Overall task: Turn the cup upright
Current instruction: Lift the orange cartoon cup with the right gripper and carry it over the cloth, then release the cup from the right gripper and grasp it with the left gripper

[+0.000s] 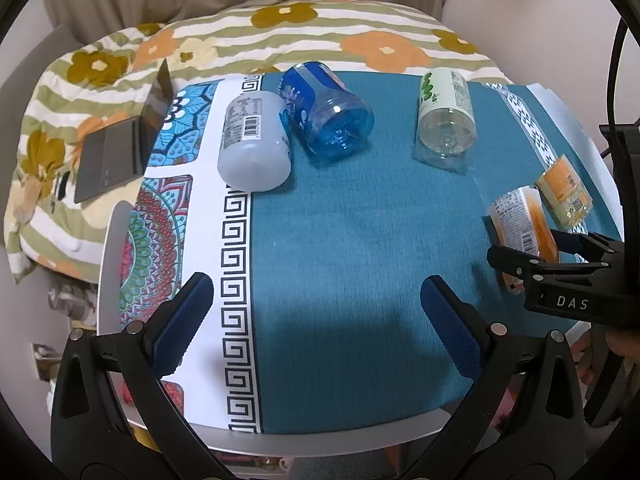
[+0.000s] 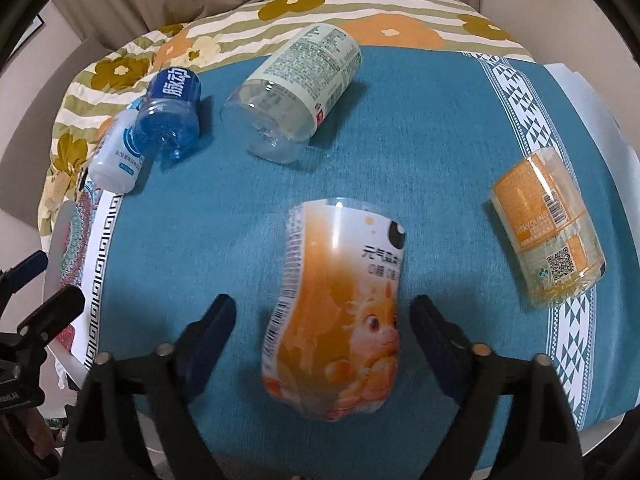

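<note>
Orange dragon-print cup (image 2: 340, 312) lies on its side at lower centre of the right wrist view, between the right claw (image 2: 322, 336) fingers, spread apart without touching it. Left claw (image 1: 316, 320) gapes over teal desk cloth (image 1: 360, 220).

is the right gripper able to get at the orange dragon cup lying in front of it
Probably yes: the right gripper is open with the orange dragon cup lying on its side between its fingers, nothing in between, and the other cups lie apart.

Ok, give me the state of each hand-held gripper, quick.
Left hand-held gripper: open, holding nothing, above the teal cloth.
Right hand-held gripper: open, fingers either side of the orange cup, not closed on it.
</note>
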The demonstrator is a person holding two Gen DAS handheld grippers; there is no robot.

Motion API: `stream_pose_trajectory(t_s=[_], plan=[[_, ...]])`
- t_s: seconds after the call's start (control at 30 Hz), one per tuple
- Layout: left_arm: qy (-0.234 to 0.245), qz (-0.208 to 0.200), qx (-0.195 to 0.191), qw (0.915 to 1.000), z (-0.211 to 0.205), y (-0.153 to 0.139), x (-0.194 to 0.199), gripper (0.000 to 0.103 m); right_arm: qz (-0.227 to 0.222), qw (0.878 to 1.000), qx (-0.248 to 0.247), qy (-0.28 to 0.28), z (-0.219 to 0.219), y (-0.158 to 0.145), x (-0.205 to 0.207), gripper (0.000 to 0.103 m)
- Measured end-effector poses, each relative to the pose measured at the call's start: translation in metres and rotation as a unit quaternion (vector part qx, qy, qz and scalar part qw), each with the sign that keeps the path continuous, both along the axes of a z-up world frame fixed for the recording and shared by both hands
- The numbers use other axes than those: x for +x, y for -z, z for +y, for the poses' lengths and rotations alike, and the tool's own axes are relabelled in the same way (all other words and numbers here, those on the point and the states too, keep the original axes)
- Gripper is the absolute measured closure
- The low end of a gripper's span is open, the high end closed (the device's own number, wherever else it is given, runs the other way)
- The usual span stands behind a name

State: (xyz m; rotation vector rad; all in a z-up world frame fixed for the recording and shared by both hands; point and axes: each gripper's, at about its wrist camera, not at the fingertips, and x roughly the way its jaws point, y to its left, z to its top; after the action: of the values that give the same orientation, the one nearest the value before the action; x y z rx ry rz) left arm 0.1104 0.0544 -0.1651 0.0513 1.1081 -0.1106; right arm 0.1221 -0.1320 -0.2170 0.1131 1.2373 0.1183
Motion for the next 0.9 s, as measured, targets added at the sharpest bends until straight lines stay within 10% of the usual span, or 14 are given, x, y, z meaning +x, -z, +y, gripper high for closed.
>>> stream_pose_trajectory(t_s=[0.6, 0.9], plan=[[-0.001, -0.011, -0.003, 0.9999, -0.007, -0.035, -0.009, 0.000, -0.036, 0.999, 0.003, 0.014, -0.015, -0.035, -0.014, 0.000], [0.057, 0.035, -0.008, 0.9977, -0.077, -0.054, 0.016, 0.000, -0.047, 0.999, -0.010, 0.010, -0.072, -0.083, -0.026, 0.000]])
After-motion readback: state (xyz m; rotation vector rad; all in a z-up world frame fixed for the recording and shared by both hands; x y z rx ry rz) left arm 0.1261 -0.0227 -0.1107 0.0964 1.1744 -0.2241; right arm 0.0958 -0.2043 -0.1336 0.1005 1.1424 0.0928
